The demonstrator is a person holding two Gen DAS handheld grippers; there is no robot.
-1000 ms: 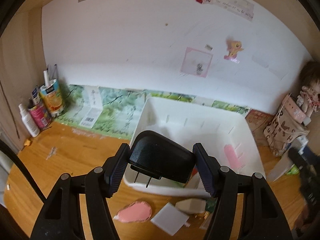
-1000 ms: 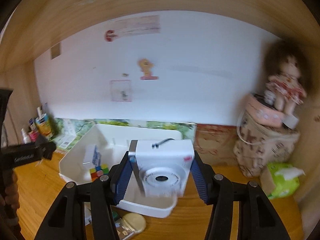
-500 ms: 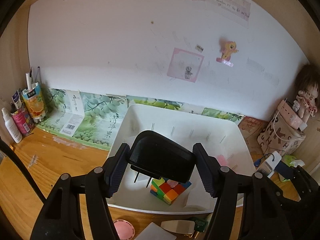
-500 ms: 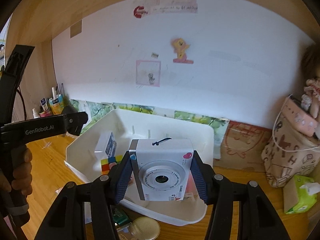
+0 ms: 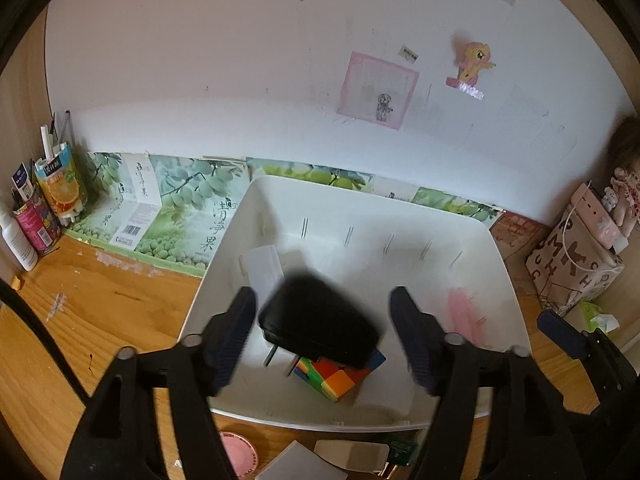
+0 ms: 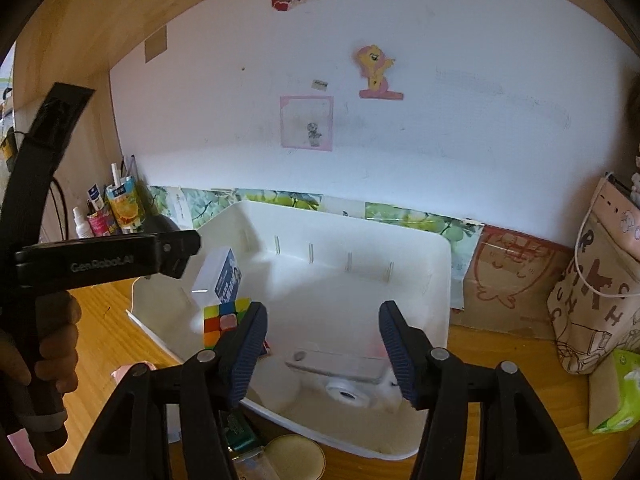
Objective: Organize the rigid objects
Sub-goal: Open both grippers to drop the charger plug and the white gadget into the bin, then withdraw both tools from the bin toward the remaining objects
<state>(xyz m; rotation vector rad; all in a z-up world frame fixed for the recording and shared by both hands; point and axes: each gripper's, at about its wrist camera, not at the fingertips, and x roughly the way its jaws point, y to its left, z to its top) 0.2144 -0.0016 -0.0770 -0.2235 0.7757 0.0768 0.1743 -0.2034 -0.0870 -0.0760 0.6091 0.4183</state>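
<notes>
A white bin (image 5: 496,264) stands on the wooden desk. My left gripper (image 5: 326,336) hangs over it and its jaws are opening. A blurred black plug charger (image 5: 320,320) drops free between them, touching neither pad, just above a colour cube (image 5: 336,376). My right gripper (image 6: 324,346) is also opening over the bin (image 6: 440,264). The white camera (image 6: 340,372) lies blurred on the bin floor below its fingers, lens facing forward. The cube (image 6: 222,320) and a white-and-blue box (image 6: 222,276) sit at the bin's left.
Cups and bottles (image 5: 44,204) stand at the back left. A patterned bag (image 6: 596,292) and a green tissue pack (image 6: 616,392) are at the right. A pink disc (image 5: 240,452), a white card (image 5: 296,464) and a gold compact (image 6: 296,456) lie before the bin.
Both grippers came forward and down over the bin and spread their jaws. The charger slipped out of the left one. The camera fell from the right one into the bin.
</notes>
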